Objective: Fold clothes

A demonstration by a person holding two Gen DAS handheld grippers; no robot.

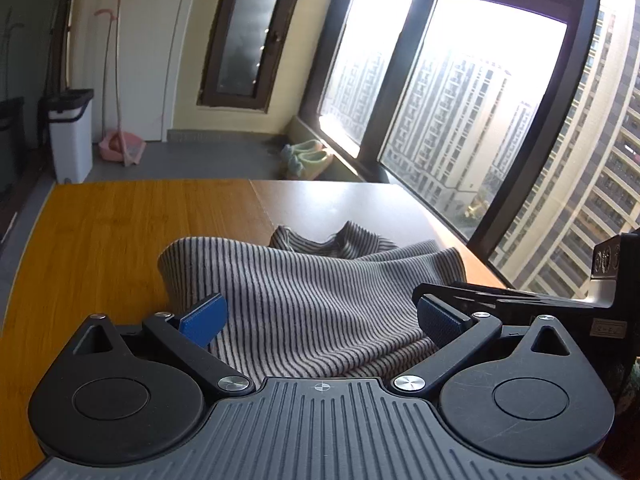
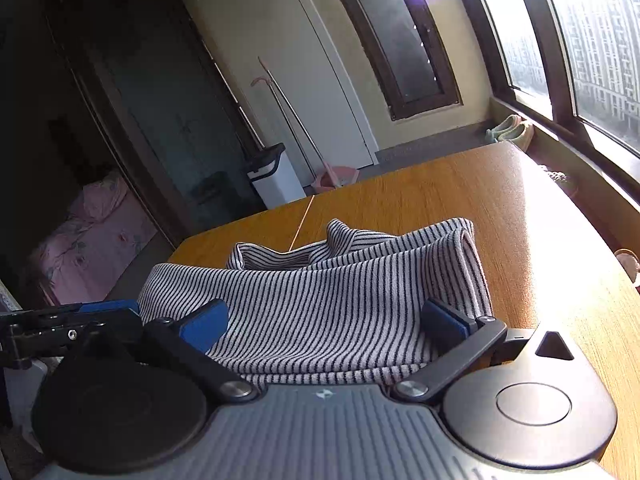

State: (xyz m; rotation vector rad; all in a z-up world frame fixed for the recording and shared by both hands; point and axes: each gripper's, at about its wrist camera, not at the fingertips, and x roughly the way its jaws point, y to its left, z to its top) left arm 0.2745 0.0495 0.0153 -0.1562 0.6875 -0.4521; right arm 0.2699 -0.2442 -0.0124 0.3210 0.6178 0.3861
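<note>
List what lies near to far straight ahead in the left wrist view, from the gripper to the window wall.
left hand-held gripper → striped garment → bare wooden table → slippers on the floor by the window.

Right wrist view. The right gripper (image 2: 324,322) stands with its blue-padded jaws spread wide above a striped garment (image 2: 320,292), neither pad pressing the cloth. The garment lies bunched and partly folded on a wooden table (image 2: 500,200). The left gripper (image 2: 72,320) enters at the left edge. Behind: a white bin (image 2: 276,176), a pink dustpan (image 2: 336,178), slippers (image 2: 512,130) by the window (image 2: 560,40).
</note>
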